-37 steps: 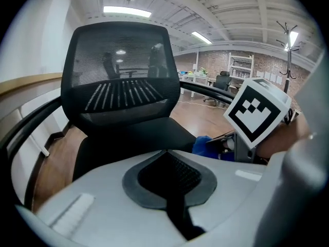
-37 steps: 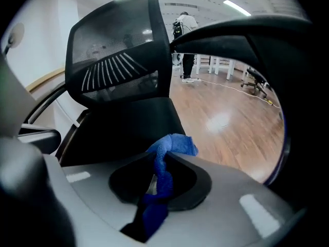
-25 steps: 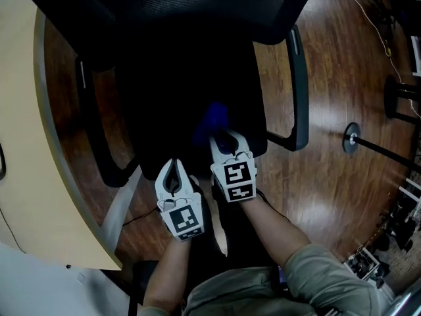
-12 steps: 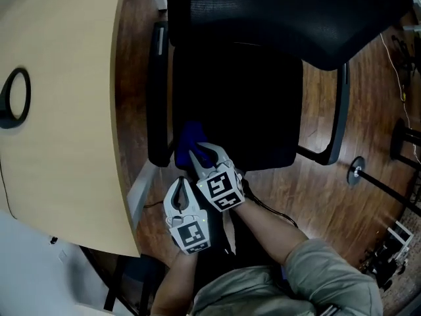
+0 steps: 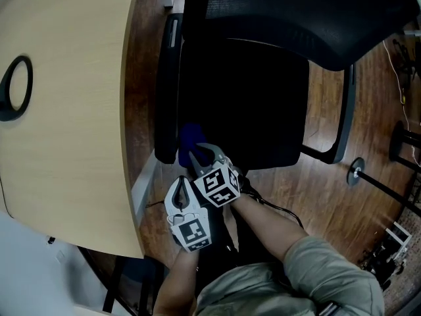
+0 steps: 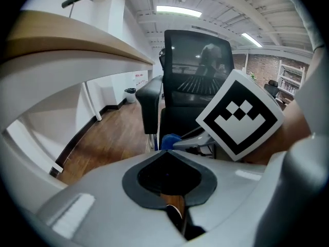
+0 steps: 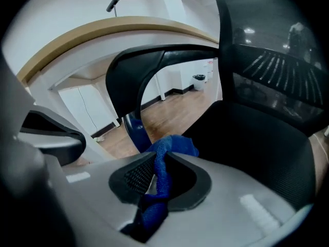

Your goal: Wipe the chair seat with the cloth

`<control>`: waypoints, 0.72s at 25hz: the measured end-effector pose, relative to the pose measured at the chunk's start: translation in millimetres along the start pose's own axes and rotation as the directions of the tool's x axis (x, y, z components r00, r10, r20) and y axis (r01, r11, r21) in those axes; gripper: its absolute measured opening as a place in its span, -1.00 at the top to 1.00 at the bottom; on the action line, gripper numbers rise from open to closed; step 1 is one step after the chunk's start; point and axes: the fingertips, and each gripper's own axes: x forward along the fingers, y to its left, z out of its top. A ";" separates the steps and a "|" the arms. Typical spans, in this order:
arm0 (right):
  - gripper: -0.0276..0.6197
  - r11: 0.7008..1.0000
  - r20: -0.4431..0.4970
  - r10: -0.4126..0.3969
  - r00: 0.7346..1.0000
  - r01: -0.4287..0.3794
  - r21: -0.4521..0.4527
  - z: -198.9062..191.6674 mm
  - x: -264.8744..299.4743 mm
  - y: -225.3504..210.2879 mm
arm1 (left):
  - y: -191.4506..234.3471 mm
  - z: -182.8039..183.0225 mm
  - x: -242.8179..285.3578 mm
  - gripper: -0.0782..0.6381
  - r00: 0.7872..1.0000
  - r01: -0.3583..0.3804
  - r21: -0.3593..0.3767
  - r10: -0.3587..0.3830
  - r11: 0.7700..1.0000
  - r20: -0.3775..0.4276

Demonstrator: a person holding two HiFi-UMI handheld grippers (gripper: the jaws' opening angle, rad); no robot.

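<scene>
The black chair seat (image 5: pixel 240 104) fills the middle of the head view, under the mesh backrest (image 5: pixel 296 12). A blue cloth (image 5: pixel 189 137) lies bunched on the seat's front left corner, right beside the left armrest (image 5: pixel 166 91). My right gripper (image 5: pixel 202 155) is shut on the cloth; in the right gripper view the blue cloth (image 7: pixel 162 175) runs between the jaws and out past their tips onto the seat (image 7: pixel 252 138). My left gripper (image 5: pixel 182 184) hangs just below and left of the right one, off the seat's front edge. Its jaws are shut, with nothing between them.
A beige curved desk (image 5: pixel 66 110) with a black ring (image 5: pixel 14 87) stands close on the left, its edge just beyond the armrest. The right armrest (image 5: pixel 342 110) borders the seat's far side. A stand base (image 5: pixel 355 173) and cables lie on the wood floor (image 5: pixel 329 196) at the right.
Both grippers have moved left along the seat's front, carrying the cloth from the front middle to the front left corner by the armrest. The head camera has swung left onto the desk.
</scene>
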 end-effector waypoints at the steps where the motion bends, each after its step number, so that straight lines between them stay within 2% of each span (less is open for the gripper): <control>1: 0.76 1.000 0.001 -0.013 1.000 0.013 0.010 -2.3 -4.1 -5.3 | -5.2 0.6 2.0 0.77 1.000 0.012 0.010 -0.012 1.000 -0.002; 6: 0.76 0.992 0.002 -0.097 0.995 0.096 0.078 -17.3 -36.8 -42.0 | -46.2 14.1 10.1 0.77 0.996 0.093 0.076 -0.094 0.993 0.001; 10: 0.76 0.968 -0.002 -0.194 0.981 0.192 0.161 -37.3 -76.6 -82.7 | -90.9 31.2 15.7 0.77 0.985 0.167 0.141 -0.170 0.976 0.005; 14: 0.76 0.920 -0.016 -0.301 0.953 0.295 0.257 -63.0 -121.4 -125.0 | -143.8 42.3 20.1 0.77 0.966 0.252 0.202 -0.258 0.946 0.002; 18: 0.76 0.857 -0.035 -0.398 0.917 0.386 0.341 -91.5 -163.9 -161.4 | -195.7 45.3 24.1 0.77 0.941 0.329 0.265 -0.337 0.906 -0.017</control>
